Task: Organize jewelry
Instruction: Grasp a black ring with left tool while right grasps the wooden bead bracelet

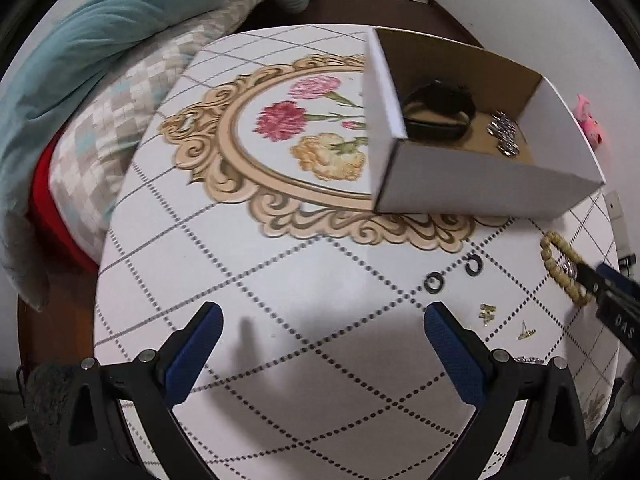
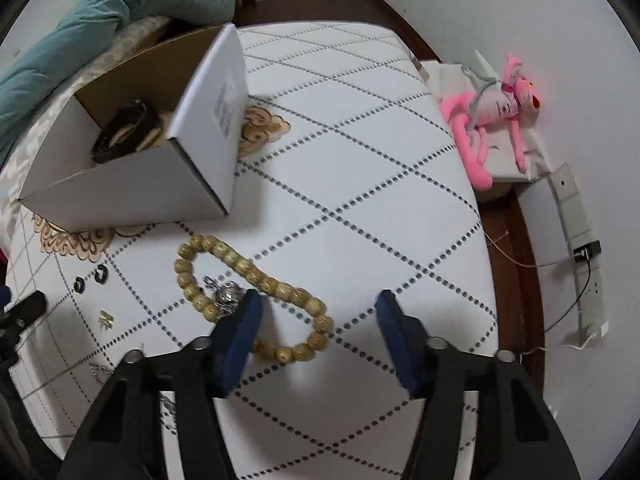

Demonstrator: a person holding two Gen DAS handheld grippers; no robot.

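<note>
The right gripper hangs steeply over the wooden bead bracelet, its jaws partly apart with nothing pressed between them; its left pad overlaps the strand near the silver charm, which suggests the bracelet is the next pick. The bracelet lies flat on the patterned table as a stretched loop, its long axis running from about 10 o'clock, near the box, to 4 o'clock in the right wrist view. The white cardboard box sits at 10 o'clock from it, open-topped, already holding a dark watch and silver links, so it serves as the collecting place. The left gripper hovers wide and empty over bare table, with two black rings and small gold earrings lying loose at its 1 to 2 o'clock.
</note>
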